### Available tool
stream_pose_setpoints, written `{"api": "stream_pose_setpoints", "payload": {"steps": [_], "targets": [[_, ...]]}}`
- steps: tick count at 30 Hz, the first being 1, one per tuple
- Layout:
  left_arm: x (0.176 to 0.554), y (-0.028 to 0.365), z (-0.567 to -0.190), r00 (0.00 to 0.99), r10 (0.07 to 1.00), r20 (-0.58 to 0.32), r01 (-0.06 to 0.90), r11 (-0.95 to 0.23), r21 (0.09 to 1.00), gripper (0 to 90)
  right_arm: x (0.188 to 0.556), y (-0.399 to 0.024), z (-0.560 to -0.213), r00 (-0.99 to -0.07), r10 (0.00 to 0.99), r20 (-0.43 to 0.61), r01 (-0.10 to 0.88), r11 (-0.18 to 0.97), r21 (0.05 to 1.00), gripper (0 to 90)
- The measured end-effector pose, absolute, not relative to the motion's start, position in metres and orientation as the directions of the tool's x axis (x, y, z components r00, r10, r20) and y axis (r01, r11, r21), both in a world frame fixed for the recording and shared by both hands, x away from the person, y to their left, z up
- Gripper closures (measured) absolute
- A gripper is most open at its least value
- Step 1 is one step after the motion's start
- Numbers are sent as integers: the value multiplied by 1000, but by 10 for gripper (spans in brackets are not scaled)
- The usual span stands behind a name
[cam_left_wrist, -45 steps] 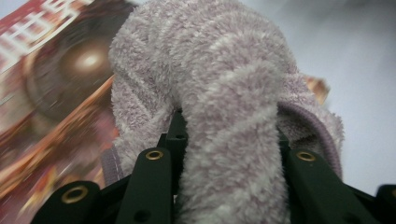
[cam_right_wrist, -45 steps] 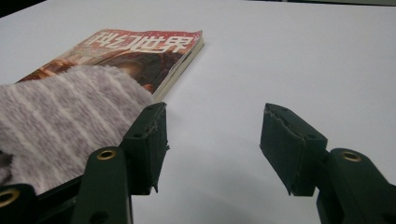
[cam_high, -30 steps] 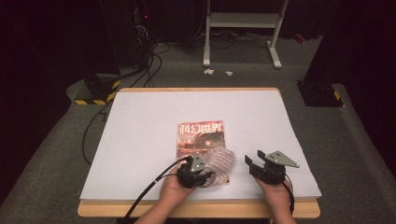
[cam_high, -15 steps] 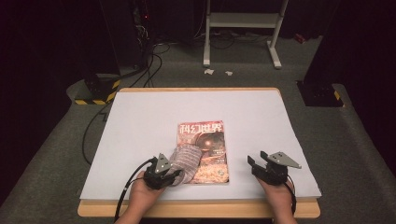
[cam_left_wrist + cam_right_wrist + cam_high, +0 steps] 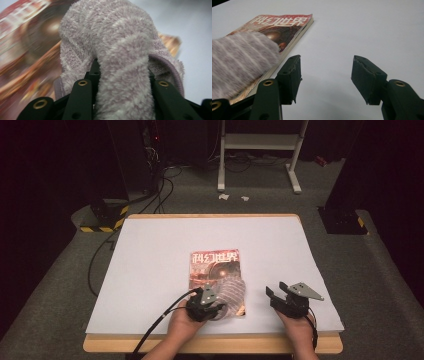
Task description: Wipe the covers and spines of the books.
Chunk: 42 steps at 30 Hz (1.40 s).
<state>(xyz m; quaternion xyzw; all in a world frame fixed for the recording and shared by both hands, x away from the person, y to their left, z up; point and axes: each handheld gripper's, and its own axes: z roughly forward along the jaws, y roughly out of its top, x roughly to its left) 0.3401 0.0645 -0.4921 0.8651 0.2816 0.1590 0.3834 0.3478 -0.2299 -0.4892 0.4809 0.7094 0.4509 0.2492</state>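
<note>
Dark floor and cables surround a white-topped desk (image 5: 150,250), where a magazine (image 5: 215,265) lies flat at centre frame. At lower centre the left gripper (image 5: 212,302) is clamped on a fluffy lilac striped cloth (image 5: 112,50) resting on the magazine's lower half, apparently mid-wipe across the cover. At lower right the right gripper (image 5: 281,292) hovers just beside the magazine, jaws apart and empty; the next stroke likely calls for steadying the magazine so it does not slide.

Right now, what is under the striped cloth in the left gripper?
The cloth, clamped in the left gripper, lies on the magazine's lower cover. The title and upper artwork show; the cover beneath the cloth is hidden.
</note>
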Motion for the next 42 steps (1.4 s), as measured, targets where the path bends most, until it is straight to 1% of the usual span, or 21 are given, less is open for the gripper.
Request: {"api": "stream_pose_setpoints", "payload": {"steps": [4, 9, 12, 15, 22, 27, 35, 39, 42], "targets": [[340, 41, -491, 816, 573, 71, 336, -570, 750, 654, 348, -230, -489, -416, 906, 81, 457, 131, 880, 410], [342, 46, -492, 815, 575, 65, 339, -566, 751, 654, 347, -229, -490, -420, 904, 83, 459, 133, 878, 411], [340, 63, -493, 800, 597, 68, 350, -555, 755, 653, 347, -230, -490, -420, 904, 84, 459, 132, 879, 411], [338, 89, -494, 773, 632, 52, 380, -527, 760, 653, 348, -230, -489, -422, 903, 87, 460, 130, 878, 413], [329, 145, -495, 706, 705, 68, 420, -494, 762, 653, 347, -228, -491, -421, 903, 86, 467, 135, 874, 412], [326, 164, -495, 683, 727, 62, 439, -478, 761, 653, 346, -227, -492, -421, 903, 85, 473, 138, 870, 412], [346, 154, -491, 675, 733, 82, 450, -498, 741, 652, 347, -229, -492, -418, 904, 92, 472, 129, 872, 414], [360, 136, -490, 692, 717, 87, 446, -519, 729, 651, 348, -231, -493, -417, 903, 102, 478, 123, 870, 412], [369, 115, -490, 713, 696, 87, 435, -536, 724, 651, 348, -231, -494, -417, 903, 105, 480, 121, 869, 412]]}}
